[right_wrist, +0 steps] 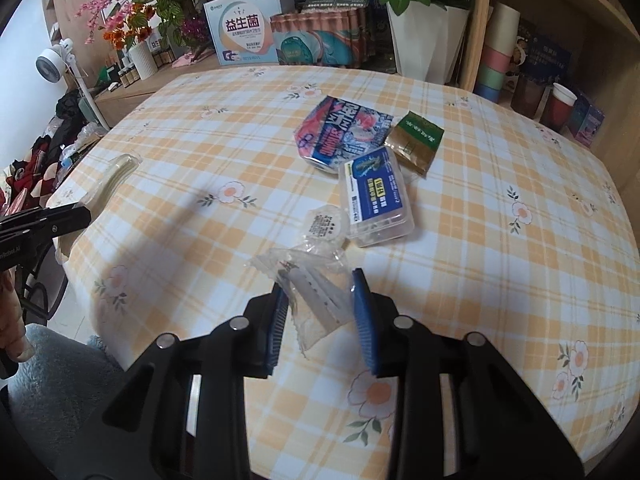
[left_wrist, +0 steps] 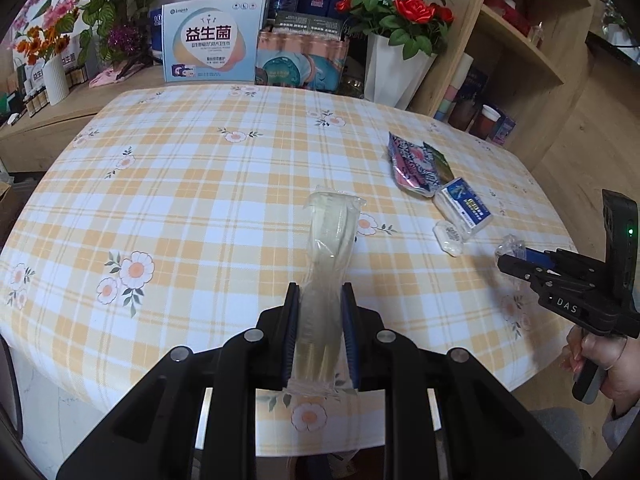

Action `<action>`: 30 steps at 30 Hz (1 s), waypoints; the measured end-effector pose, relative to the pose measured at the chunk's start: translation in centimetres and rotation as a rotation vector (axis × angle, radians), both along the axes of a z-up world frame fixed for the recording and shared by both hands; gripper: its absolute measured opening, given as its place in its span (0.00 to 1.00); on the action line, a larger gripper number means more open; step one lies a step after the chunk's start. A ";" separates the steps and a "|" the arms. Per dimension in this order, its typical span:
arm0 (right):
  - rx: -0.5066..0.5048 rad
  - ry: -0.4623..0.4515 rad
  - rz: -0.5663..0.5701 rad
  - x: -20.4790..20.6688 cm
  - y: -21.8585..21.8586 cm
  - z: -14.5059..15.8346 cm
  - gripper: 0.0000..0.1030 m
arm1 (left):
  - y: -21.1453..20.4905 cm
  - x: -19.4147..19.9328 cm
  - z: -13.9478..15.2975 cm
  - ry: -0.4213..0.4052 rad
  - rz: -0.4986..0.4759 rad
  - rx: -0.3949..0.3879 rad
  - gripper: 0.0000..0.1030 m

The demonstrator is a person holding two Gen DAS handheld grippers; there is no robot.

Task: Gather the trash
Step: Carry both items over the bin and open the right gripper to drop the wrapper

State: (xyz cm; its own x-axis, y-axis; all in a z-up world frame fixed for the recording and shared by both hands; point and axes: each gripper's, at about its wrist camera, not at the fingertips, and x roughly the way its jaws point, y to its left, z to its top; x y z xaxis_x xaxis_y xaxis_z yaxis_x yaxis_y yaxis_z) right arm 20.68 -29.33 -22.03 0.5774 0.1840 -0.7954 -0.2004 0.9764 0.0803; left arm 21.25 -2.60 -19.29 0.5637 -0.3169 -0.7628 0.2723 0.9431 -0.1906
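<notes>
Gripping a clear sleeve [left_wrist: 328,256] near the table edge [left_wrist: 120,384], left tool [left_wrist: 320,300], right tool [right_wrist: 320,300] clamping crinkled wrapper [right_wrist: 316,296], open cloth between.

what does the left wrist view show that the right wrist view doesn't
Only the left wrist view: the red roses in full, and the left gripper clamped on the clear sleeve of cups.
Only the right wrist view: a white fan, and the clear wrapper between the right gripper's blue pads.
Both: the plaid tablecloth, floss box and blue snack bag.
</notes>
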 end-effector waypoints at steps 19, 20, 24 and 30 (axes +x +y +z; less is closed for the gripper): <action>0.078 -0.064 -0.003 -10.3 2.3 3.3 0.33 | 1.8 -9.9 3.9 -0.045 0.000 -0.065 0.20; 0.080 -0.060 0.001 -11.1 2.7 3.1 0.33 | 1.9 -10.5 4.1 -0.051 -0.002 -0.070 0.20; 0.072 -0.048 0.025 -13.3 4.1 2.5 0.33 | 2.0 -12.1 4.7 -0.064 -0.018 -0.083 0.20; 0.073 -0.014 0.060 -15.8 5.7 1.4 0.33 | 1.7 -13.9 4.9 -0.068 -0.045 -0.091 0.20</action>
